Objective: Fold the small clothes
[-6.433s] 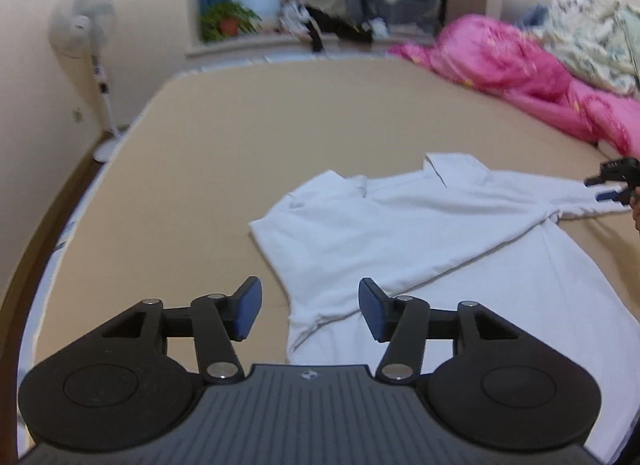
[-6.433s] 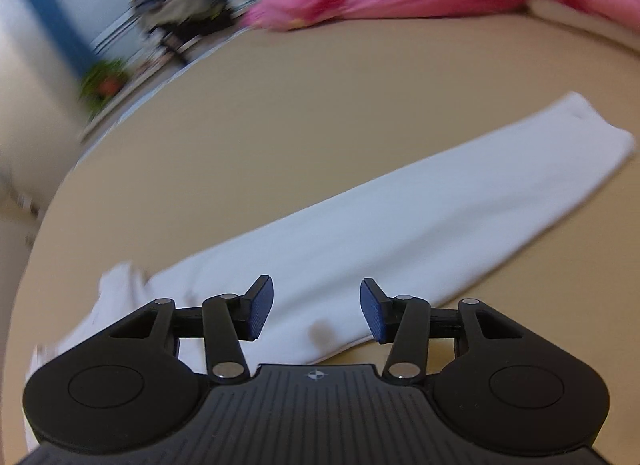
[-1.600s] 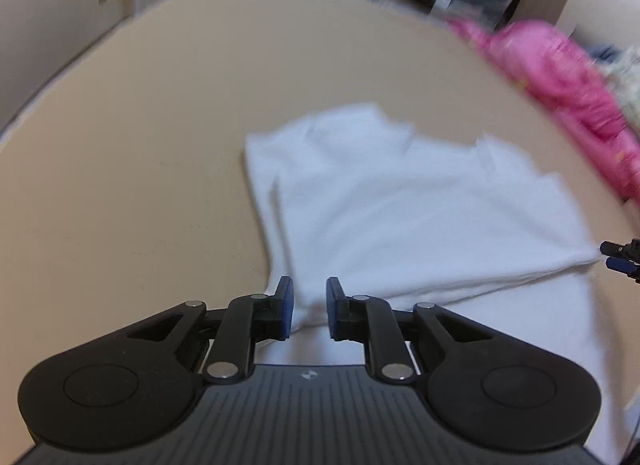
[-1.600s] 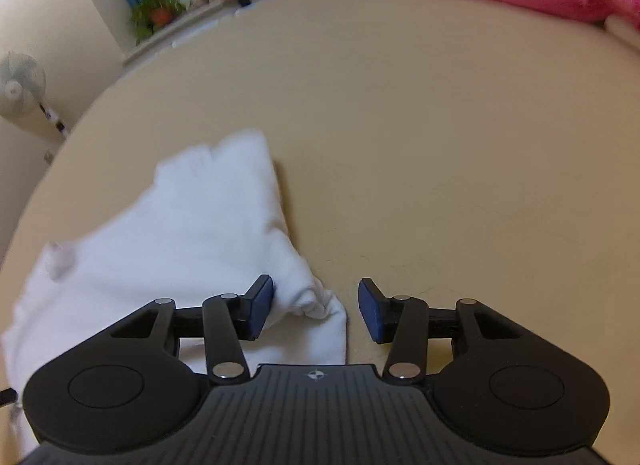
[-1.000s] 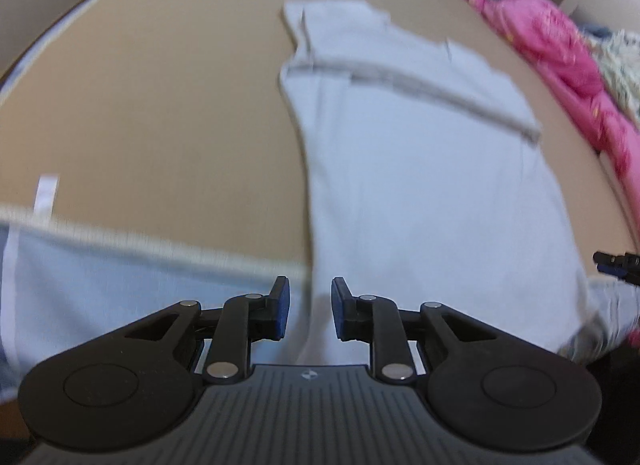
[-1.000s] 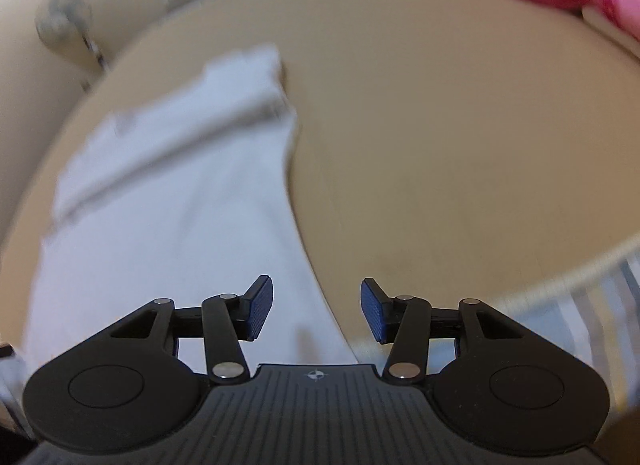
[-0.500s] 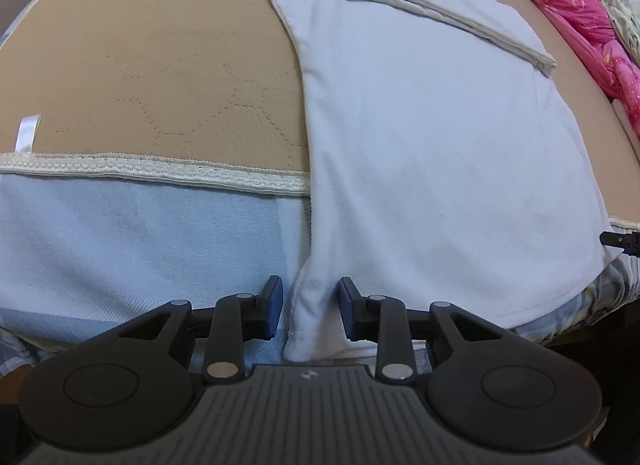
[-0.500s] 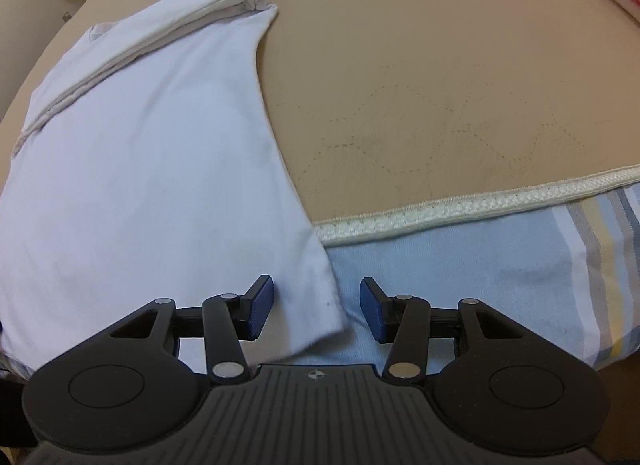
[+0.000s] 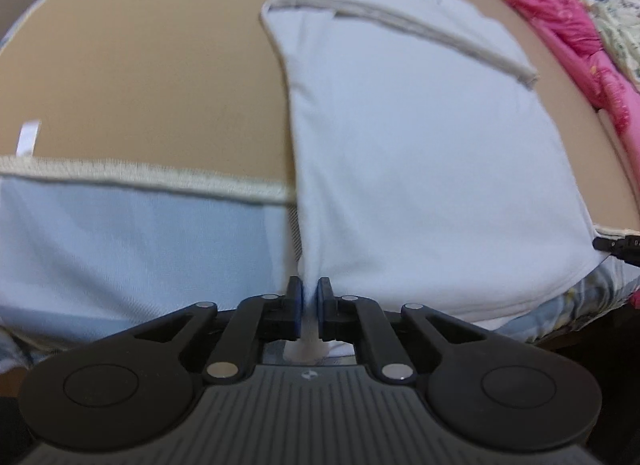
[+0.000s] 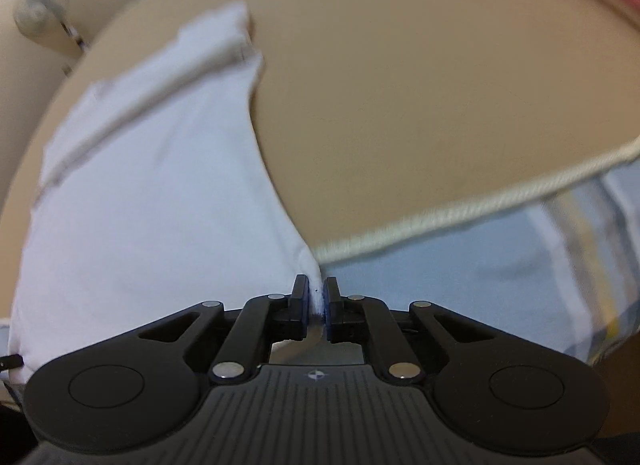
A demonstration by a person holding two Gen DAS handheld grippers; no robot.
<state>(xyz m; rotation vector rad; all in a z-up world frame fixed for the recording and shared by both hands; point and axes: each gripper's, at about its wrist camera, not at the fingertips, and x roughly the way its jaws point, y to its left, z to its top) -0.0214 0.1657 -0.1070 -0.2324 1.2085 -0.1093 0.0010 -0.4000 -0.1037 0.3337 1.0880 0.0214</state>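
Both wrist views look close along the bed (image 9: 140, 65), sharing the somewhat blurred white shirt (image 10: 152, 205).

White shirt (image 9: 420, 137): soft matt knit cloth with stitched hems. Bed cover (image 9: 140, 65): tan matt quilted fabric, edged with rough cream lace trim (image 10: 480, 213). Left gripper (image 9: 308, 305) and right gripper (image 10: 318, 303): matt black plastic with shiny metal pivot pins and blue pads. Pink quilt (image 9: 560, 13): slightly glossy cloth.

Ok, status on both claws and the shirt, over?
Left claw shut on the shirt at one bottom corner. Right claw shut on the other corner. Sleeves folded in, hem over the bed edge. Nothing in the way.
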